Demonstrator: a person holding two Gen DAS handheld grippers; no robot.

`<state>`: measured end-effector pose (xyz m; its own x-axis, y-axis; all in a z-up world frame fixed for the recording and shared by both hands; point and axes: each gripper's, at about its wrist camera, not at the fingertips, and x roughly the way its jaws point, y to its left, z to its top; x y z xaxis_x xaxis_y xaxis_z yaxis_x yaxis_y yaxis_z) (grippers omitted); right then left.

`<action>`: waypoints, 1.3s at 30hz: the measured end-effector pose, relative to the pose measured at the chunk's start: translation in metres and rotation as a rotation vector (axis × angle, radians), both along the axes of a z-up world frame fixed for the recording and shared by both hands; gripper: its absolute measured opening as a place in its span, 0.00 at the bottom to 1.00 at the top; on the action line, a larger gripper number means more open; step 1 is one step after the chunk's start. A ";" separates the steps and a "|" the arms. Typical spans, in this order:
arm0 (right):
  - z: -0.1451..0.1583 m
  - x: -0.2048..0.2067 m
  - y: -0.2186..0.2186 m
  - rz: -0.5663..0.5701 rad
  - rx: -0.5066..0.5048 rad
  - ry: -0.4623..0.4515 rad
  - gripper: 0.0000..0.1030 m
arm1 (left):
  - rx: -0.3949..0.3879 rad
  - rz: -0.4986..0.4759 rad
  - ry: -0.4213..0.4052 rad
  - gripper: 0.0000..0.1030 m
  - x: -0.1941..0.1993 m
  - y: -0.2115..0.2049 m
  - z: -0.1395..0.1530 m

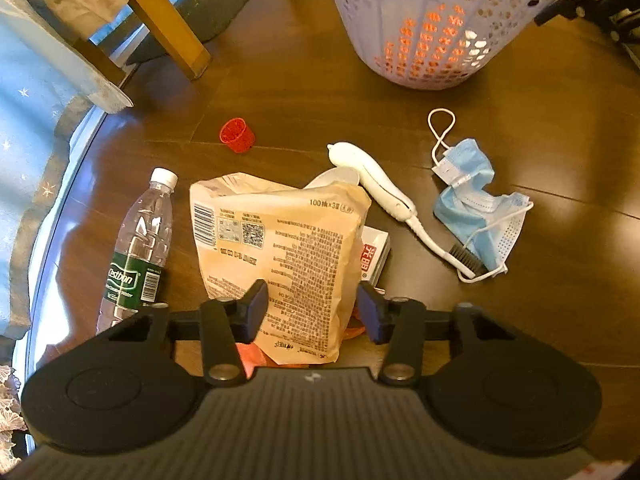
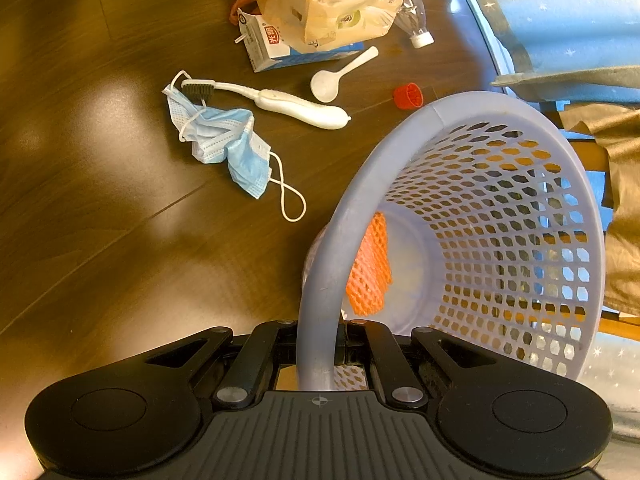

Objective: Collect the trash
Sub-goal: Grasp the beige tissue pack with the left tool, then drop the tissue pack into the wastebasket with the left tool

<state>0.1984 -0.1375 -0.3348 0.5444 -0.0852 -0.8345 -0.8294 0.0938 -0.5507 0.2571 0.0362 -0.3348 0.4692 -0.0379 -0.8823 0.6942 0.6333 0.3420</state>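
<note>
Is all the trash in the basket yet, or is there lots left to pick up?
Just started. Only an orange net piece lies in the basket, whose rim the right tool clamps. The left tool straddles the tissue pack wrapper, not visibly squeezing it yet. Still on the floor: bottle, red cap, spoon, carton, toothbrush and face mask.

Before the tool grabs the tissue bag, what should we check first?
1. Tissue bag sits between the left tool's fingers: ok.
2. Pads pressing the bag firmly: cannot tell.
3. Right tool clamped on the basket rim: ok.
4. Basket has room; only an orange net lies inside: ok.
5. Nothing resting on top of the bag: ok.
6. Milk carton under the bag may shift when lifted: not ok.
</note>
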 end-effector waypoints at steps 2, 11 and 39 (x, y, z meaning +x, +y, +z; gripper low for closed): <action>0.000 0.000 0.000 0.000 0.000 0.000 0.01 | 0.009 -0.009 0.005 0.29 0.000 -0.001 -0.003; 0.000 -0.001 0.000 0.000 -0.001 0.000 0.01 | 0.033 -0.031 0.021 0.02 -0.002 -0.003 -0.003; 0.003 -0.007 0.000 0.017 -0.009 -0.001 0.01 | -0.249 -0.229 -0.136 0.00 -0.017 -0.077 0.189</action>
<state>0.1911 -0.1379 -0.3314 0.5468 -0.0838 -0.8331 -0.8302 0.0745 -0.5524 0.2404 -0.0403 -0.1455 0.5359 -0.3613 -0.7631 0.7864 0.5424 0.2955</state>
